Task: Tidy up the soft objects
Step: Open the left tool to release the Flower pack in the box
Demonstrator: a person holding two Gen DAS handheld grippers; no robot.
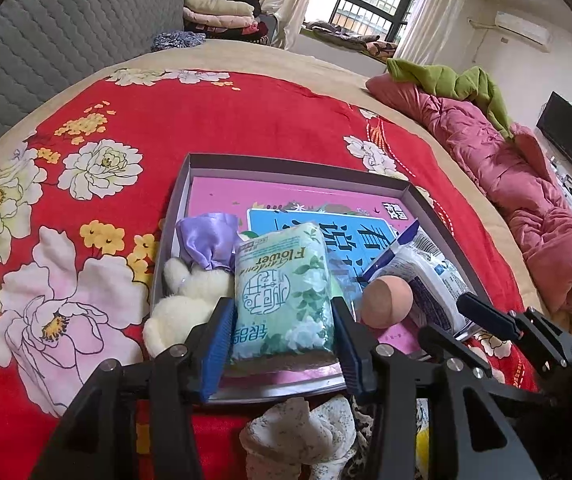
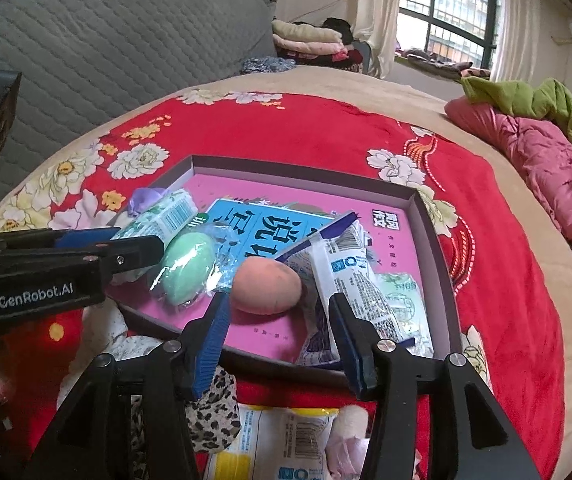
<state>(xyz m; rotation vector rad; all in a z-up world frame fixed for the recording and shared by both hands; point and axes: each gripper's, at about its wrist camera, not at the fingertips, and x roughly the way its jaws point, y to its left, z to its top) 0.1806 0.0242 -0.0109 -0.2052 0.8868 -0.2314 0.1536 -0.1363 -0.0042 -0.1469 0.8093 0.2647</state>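
A grey box (image 1: pixel 190 184) with a pink book in it lies on the red floral bedspread. My left gripper (image 1: pixel 284 336) is shut on a green tissue pack (image 1: pixel 284 280) and holds it over the box's near left part. In the box lie a white plush (image 1: pixel 194 300), a purple pouch (image 1: pixel 210 240), a peach sponge egg (image 1: pixel 386 300) and a white-blue wet-wipe pack (image 1: pixel 426 280). My right gripper (image 2: pixel 282 332) is open and empty at the box's near edge (image 2: pixel 270 364), just before the peach egg (image 2: pixel 266 286). A wrapped green egg (image 2: pixel 188 272) lies left of it. The left gripper (image 2: pixel 138 252) shows at the left.
Outside the box near me lie a floral cloth (image 1: pixel 306 440), a leopard-print cloth (image 2: pixel 214 412), a yellow-white pack (image 2: pixel 278 440) and a pinkish plush (image 2: pixel 346 436). A pink quilt (image 1: pixel 526 200) with a green garment runs along the right. A grey headboard (image 1: pixel 66 40) stands at the back left.
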